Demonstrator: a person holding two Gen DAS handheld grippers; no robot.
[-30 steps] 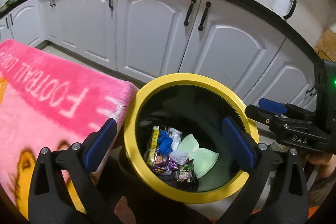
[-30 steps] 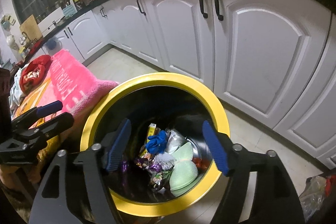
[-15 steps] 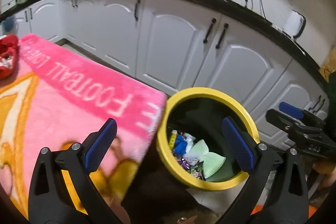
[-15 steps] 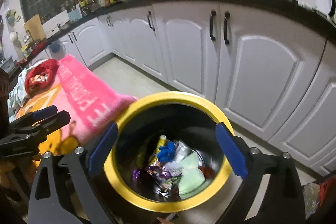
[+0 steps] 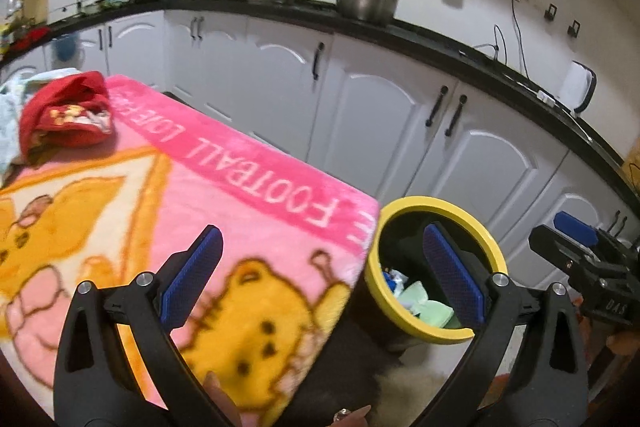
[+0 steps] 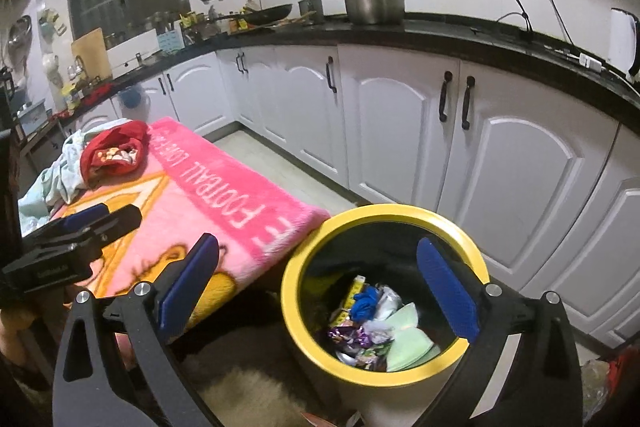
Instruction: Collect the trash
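Hunting for the next piece of rubbish is the step in hand, as far as you can judge, since both tongs are empty. Your left gripper (image 5: 316, 277) has its jaws spread wide with nothing between them, and it hangs over the near edge of the pink blanket (image 5: 240, 195). Your right gripper (image 6: 318, 281) is just as wide open and holds nothing; it sits above the yellow-rimmed bin (image 6: 384, 215).

The trash in the bin (image 6: 370, 323), wrappers, a blue scrap and pale green pieces, lies at the bottom, beside the blanket's corner. No loose litter shows on the blanket itself.

Sweep your view slowly across the blanket toward the red cloth (image 6: 114, 153) and the pale cloth (image 6: 60, 171) at its far end; whether either counts as trash you cannot tell from here. Keep the jaws open until a piece is squarely between the pads, and keep the two grippers apart so they don't knock together.
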